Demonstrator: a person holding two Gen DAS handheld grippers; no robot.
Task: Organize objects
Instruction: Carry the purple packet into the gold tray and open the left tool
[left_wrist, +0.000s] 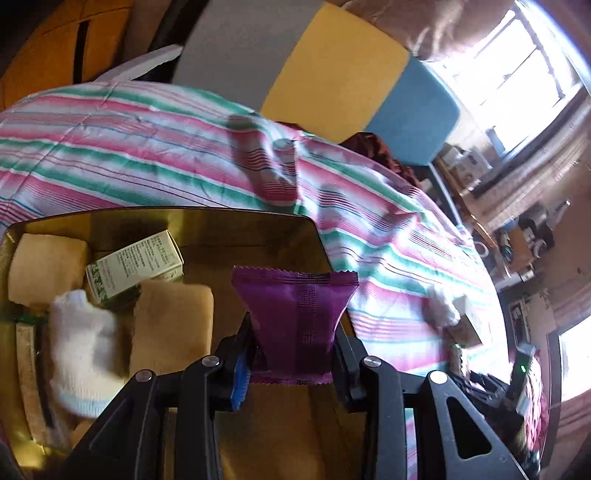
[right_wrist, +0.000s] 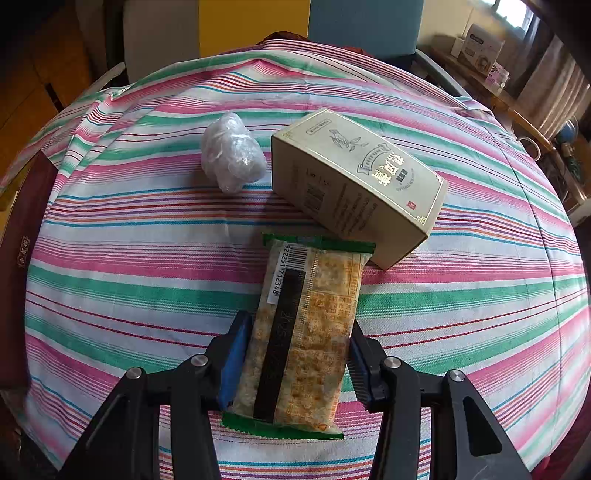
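My left gripper (left_wrist: 293, 332) is shut on a purple snack packet (left_wrist: 295, 314) and holds it above the gold-lined box (left_wrist: 236, 218). In the box lie tan cloth pads (left_wrist: 171, 325), a white sock (left_wrist: 83, 339) and a small white-green carton (left_wrist: 135, 264). My right gripper (right_wrist: 295, 339) is shut on a green-edged cracker packet (right_wrist: 306, 332) lying on the striped cloth (right_wrist: 147, 258). Beyond it sit a beige tea box (right_wrist: 354, 184) and a crumpled clear plastic wad (right_wrist: 232, 158).
The dark red box edge (right_wrist: 22, 236) shows at the left of the right wrist view. A window, shelves and clutter (left_wrist: 528, 229) stand at the right. Coloured panels (left_wrist: 332, 62) rise behind the bed.
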